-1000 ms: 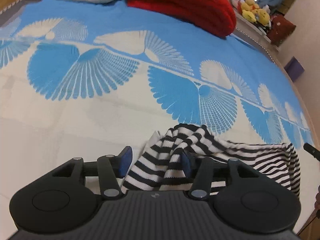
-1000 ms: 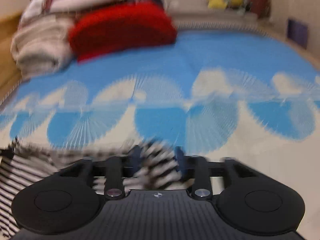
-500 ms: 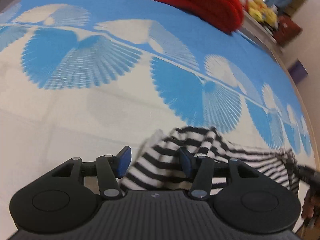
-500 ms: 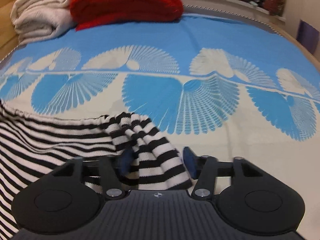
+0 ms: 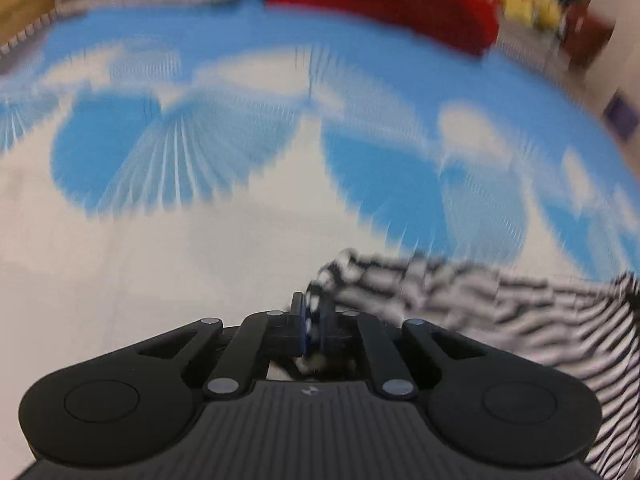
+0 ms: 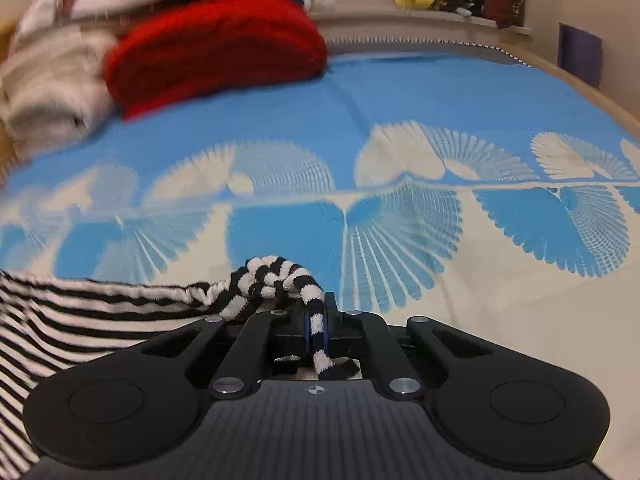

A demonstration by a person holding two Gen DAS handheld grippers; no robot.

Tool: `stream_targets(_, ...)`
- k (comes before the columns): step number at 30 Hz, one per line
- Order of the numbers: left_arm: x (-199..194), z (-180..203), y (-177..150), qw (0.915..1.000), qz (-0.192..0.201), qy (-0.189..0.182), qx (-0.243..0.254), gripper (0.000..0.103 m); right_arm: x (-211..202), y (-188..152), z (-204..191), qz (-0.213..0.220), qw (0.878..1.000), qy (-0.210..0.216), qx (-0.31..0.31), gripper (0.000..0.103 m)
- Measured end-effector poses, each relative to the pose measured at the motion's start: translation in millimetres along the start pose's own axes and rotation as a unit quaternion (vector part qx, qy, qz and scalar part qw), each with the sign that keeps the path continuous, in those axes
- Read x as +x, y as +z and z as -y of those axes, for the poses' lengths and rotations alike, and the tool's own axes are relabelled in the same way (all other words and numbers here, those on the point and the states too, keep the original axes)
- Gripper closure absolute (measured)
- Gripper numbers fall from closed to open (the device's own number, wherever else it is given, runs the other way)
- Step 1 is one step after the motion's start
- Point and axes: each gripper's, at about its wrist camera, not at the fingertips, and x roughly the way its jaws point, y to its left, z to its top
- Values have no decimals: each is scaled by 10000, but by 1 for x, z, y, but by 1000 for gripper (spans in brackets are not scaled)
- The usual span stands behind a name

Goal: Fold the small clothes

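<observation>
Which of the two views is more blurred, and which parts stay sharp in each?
Left wrist view: heavy motion blur over the bedspread and striped garment; only the left gripper is crisp. Right wrist view: mostly sharp, the garment in the right gripper clear; blur on the red blanket at the left.

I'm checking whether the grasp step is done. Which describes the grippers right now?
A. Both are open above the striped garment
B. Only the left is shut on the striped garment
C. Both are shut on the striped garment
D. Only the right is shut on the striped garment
C: the right gripper pinches a bunched edge of the striped garment, and the left gripper is closed on striped fabric too, though that view is blurred.
</observation>
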Motion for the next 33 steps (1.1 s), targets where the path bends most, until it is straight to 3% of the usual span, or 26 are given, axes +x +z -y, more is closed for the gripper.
stream_targets(1, -5, 0, 0, 9999, 35, 94, 24, 81, 9, -5, -2, -162, 9997, -125, -103, 96)
stream_targets(3, -28, -1, 4, 9996, 234, 126, 26, 69, 22, -13, -3, -477, 9980, -359, -214, 77)
stream_targets(4, -41, -2, 5, 9994, 342, 15, 63, 69, 23, -15, -2, -506, 9974, -461, -224, 69)
stream_targets(7, -75, 1, -1, 9966, 451, -571, 376, 69, 4, -11, 7, -365, 9979, -535, -86, 60)
stream_targets(9, -82, 5, -13, 9914, 244, -1121, 633, 69, -18, -9, 15, -244, 9991, -317, 110, 55)
stream_targets(11, -75, 10, -25, 9869, -68, -1369, 857, 69, -39, -16, 21, -342, 9992, 112, 190, 55)
stream_targets(13, -58, 12, -36, 9861, -352, -1269, 1017, 69, -51, -29, 24, -610, 9974, 356, 163, 55)
stream_targets(16, -35, 4, -50, 9913, -680, -646, 923, 62, -60, -55, 31, -1225, 9914, 463, 6, 55)
stream_targets(19, -68, -1, -49, 9941, -530, -756, 574, 63, -67, -77, 37, -1558, 9873, 321, -42, 55)
stream_targets(22, -115, -2, -48, 9947, -427, -841, 414, 63, -84, -91, 45, -1771, 9833, 258, 330, 55)
stream_targets(26, -155, -8, -67, 9955, -397, -848, 168, 57, -117, -108, 42, -1749, 9836, 243, 359, 55)
stream_targets(30, -128, -34, -104, 9948, -612, -561, -597, 56, -121, -118, 45, -1758, 9811, 267, 769, 55)
stream_targets(33, -100, -48, -122, 9837, -1363, -402, -1104, 57, -114, -120, 48, -1684, 9803, 230, 1008, 55)
